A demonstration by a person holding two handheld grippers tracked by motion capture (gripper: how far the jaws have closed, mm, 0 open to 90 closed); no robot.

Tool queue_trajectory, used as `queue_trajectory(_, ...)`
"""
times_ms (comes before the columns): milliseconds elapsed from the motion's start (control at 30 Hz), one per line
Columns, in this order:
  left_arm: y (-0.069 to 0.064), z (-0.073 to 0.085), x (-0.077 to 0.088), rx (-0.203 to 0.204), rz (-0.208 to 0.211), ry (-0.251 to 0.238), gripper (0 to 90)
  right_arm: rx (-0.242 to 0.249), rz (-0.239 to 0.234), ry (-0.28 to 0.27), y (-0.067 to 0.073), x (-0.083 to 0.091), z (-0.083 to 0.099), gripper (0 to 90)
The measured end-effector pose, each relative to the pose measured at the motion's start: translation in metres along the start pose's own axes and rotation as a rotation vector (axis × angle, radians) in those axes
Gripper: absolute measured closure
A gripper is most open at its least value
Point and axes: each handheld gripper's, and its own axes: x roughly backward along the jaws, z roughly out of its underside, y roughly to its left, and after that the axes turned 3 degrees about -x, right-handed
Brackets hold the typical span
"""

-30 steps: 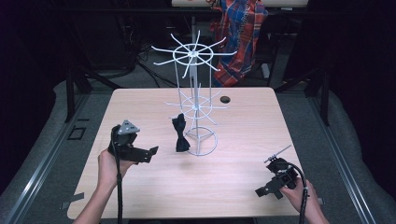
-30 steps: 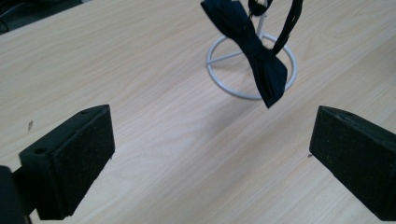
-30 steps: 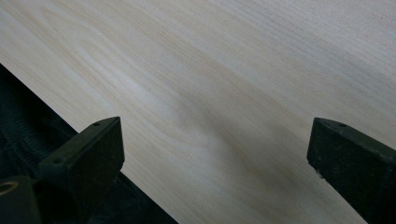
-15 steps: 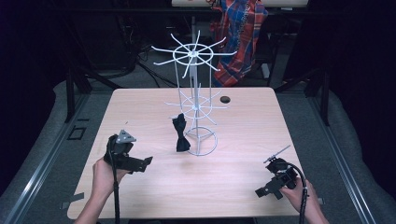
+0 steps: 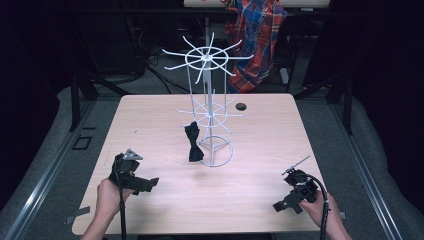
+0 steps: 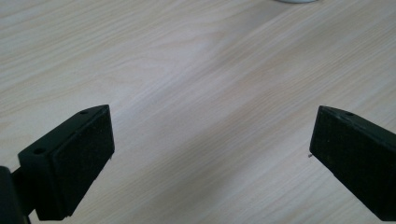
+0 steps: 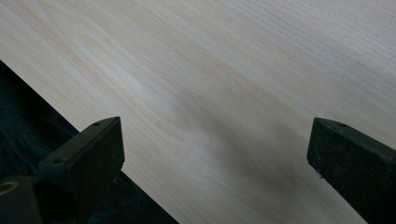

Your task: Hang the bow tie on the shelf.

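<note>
High view: you have one wooden table (image 5: pixel 260 150), one white wire display rack (image 5: pixel 209 115), one black bow tie (image 5: pixel 193 142) and two grippers in frame. The rack stands upright near the middle of the table, slightly toward the far side. It carries two tiers of radiating wire arms, one at the top and one lower down, and rests on one round wire base ring. The bow tie hangs at the left side of the rack, its lower end reaching down to the table surface just beside the base ring; whether it hooks on a lower arm cannot be resolved. One round dark hole (image 5: pixel 241 106) sits in the tabletop to the right of the rack, toward the far edge.

Your left gripper (image 5: pixel 142 184) is at the near left corner of the table, held in one hand, well apart from the bow tie. Your right gripper (image 5: pixel 286 204) is at the near right corner, held in the other hand, also well apart from the rack.

Left gripper view: both jaws stand wide apart with bare wood grain between them; nothing is gripped. Right gripper view: both jaws likewise stand wide apart over bare tabletop near the table edge, holding nothing.

One plaid cloth (image 5: pixel 260 40) hangs beyond the far edge of the table.
</note>
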Motion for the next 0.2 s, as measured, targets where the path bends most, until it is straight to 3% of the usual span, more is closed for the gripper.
queue_trajectory(200, 0.0055, 0.0004, -0.0034, 0.005, -0.009, 0.001, 0.3, 0.0, 0.001, 0.002, -0.0002, -0.0005, -0.0006, 3.6)
